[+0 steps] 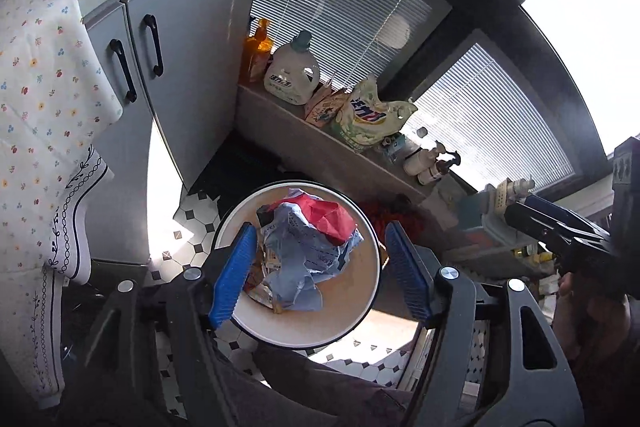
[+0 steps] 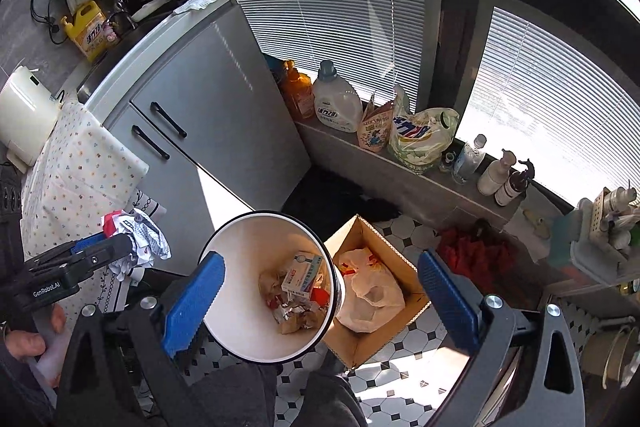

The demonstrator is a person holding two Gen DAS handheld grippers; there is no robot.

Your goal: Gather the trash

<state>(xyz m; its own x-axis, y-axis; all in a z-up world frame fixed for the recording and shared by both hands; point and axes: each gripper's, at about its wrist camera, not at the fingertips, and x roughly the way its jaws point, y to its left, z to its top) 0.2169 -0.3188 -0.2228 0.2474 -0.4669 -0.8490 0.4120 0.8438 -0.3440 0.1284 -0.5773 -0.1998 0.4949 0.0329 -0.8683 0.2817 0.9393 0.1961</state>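
Observation:
A white round trash bin with a black rim stands on the tiled floor below both grippers; it also shows in the right wrist view. In the left wrist view, crumpled blue and red paper sits between my left gripper's blue fingers, over the bin. In the right wrist view the left gripper holds that crumpled wad beside the bin. My right gripper is open and empty above the bin, which holds small boxes and wrappers.
A cardboard box with a plastic bag stands right of the bin. A grey cabinet is behind it. A ledge carries detergent bottles and bags. A floral cloth hangs at the left. A red cloth lies on the floor.

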